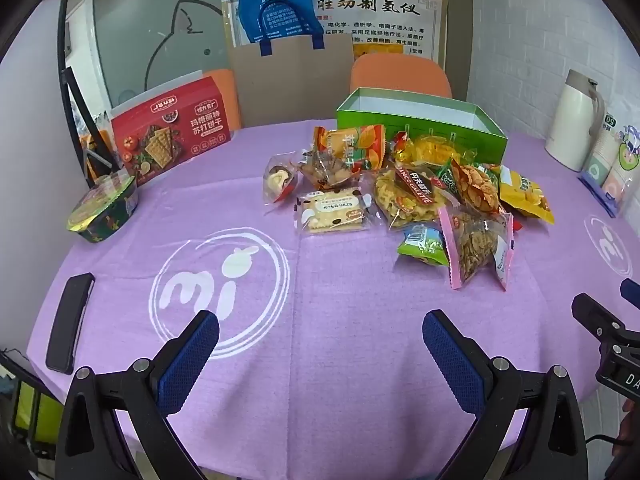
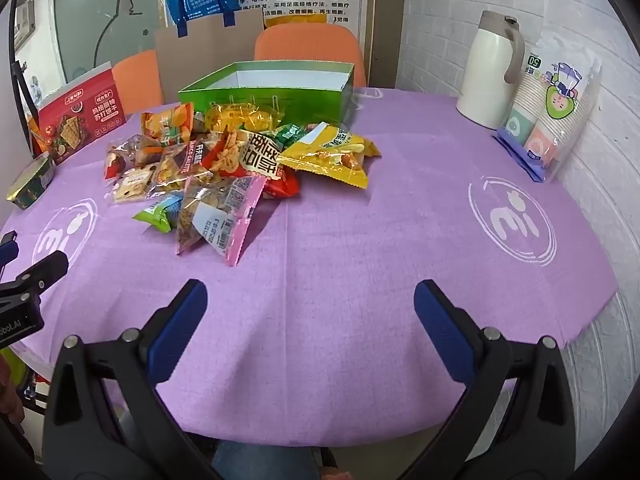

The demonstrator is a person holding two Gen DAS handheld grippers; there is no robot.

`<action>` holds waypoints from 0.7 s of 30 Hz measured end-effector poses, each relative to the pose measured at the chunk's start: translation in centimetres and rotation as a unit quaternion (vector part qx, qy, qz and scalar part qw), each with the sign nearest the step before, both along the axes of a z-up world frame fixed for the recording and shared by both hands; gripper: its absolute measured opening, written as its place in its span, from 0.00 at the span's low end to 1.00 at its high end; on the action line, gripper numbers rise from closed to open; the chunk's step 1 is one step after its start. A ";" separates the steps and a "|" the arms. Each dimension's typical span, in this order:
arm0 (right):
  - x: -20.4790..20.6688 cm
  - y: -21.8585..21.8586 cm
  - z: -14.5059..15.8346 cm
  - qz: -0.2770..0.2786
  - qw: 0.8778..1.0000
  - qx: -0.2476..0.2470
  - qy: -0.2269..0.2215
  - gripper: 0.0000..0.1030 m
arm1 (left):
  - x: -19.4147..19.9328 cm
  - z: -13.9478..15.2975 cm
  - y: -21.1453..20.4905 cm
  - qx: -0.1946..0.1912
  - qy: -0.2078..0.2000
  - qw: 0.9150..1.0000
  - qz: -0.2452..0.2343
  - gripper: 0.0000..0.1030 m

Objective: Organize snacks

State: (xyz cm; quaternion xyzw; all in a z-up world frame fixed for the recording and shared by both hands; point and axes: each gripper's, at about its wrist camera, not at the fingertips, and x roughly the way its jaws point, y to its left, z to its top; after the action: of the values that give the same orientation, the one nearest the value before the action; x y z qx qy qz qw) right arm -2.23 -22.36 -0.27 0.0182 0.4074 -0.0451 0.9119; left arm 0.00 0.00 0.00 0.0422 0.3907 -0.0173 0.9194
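Left tongs (image 1: 320, 334), right tongs (image 2: 310, 304) released above purple tablecloth (image 2: 360, 240); brick wall (image 2: 460, 20) behind.

Purple tablecloth (image 1: 320, 360) with white circular logos, green box (image 1: 420, 128), red cracker box (image 1: 172, 136), orange chair (image 1: 400, 74), blue bag (image 1: 280, 4), cream jug (image 2: 492, 72)

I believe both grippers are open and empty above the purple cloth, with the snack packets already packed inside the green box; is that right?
Not quite. The snack packets are not inside the green box; they lie heaped on the purple cloth in front of it, as the right wrist view shows. The left gripper and right gripper are indeed open and empty.
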 end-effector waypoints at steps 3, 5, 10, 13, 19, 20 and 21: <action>0.2 -0.1 0.0 -0.002 1.000 0.003 -0.001 1.00 | 0.0 0.0 0.0 -0.001 -0.001 1.000 0.000 1.00; 0.2 -0.1 -0.1 -0.001 1.000 0.004 0.002 1.00 | -0.1 0.0 0.0 -0.001 -0.001 1.000 0.001 1.00; 0.4 0.0 -0.5 -0.001 1.000 0.004 0.005 1.00 | -0.3 -0.4 0.3 -0.002 0.003 1.000 0.005 1.00; 0.6 0.0 -0.6 -0.001 1.000 0.005 0.007 1.00 | 0.2 -0.5 0.4 -0.004 0.008 1.000 0.006 1.00; 0.9 0.0 -0.8 -0.001 1.000 0.004 0.011 1.00 | 0.6 -0.8 0.4 -0.003 0.012 1.000 0.008 1.00; 0.9 0.0 -0.9 -0.001 1.000 0.005 0.011 1.00 | 0.6 -0.8 0.4 -0.003 0.012 1.000 0.008 1.00; 0.9 0.0 -0.9 -0.001 1.000 0.005 0.012 1.00 | 0.7 -0.9 0.4 -0.004 0.012 1.000 0.008 1.00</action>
State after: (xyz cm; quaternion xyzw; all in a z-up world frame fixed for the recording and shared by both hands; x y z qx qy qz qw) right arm -1.29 -22.38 -1.18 0.0229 0.4186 -0.0444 0.9068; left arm 0.67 0.37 -0.87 0.0356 0.4023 -0.0123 0.9148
